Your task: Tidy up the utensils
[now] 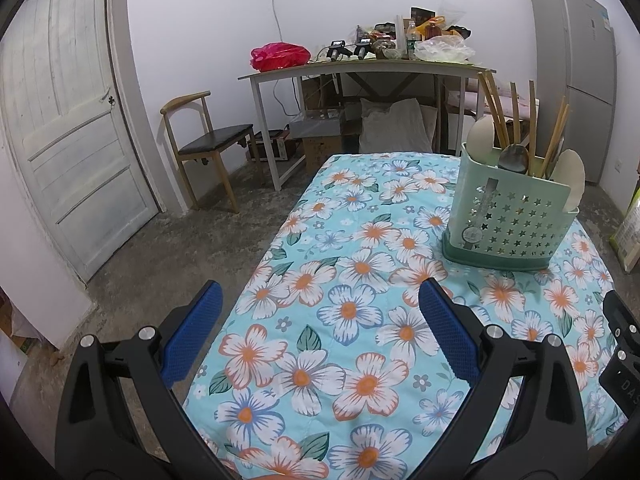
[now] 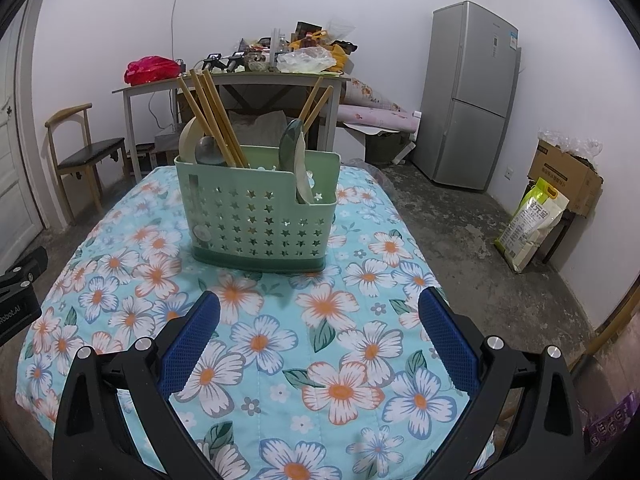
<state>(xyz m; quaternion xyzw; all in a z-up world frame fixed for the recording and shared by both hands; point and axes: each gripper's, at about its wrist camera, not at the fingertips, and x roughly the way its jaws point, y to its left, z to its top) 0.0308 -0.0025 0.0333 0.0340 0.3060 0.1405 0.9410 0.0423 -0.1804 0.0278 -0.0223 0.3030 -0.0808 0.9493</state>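
Ahead of the right gripper (image 2: 319, 312), well apart, the green utensil caddy (image 2: 256, 216) stands upright on the floral tablecloth (image 2: 340, 360), star-pierced, holding chopsticks (image 2: 212, 116) and spoons (image 2: 298, 160). Both the right and left gripper (image 1: 320, 304) gape wide, holding nothing.

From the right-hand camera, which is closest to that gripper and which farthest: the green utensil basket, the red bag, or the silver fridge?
1. Green utensil basket, straight ahead on the flowered table, beyond the right gripper.
2. Silver fridge, right, against the wall.
3. Red bag, left, on the far desk; too close to the fridge to call.
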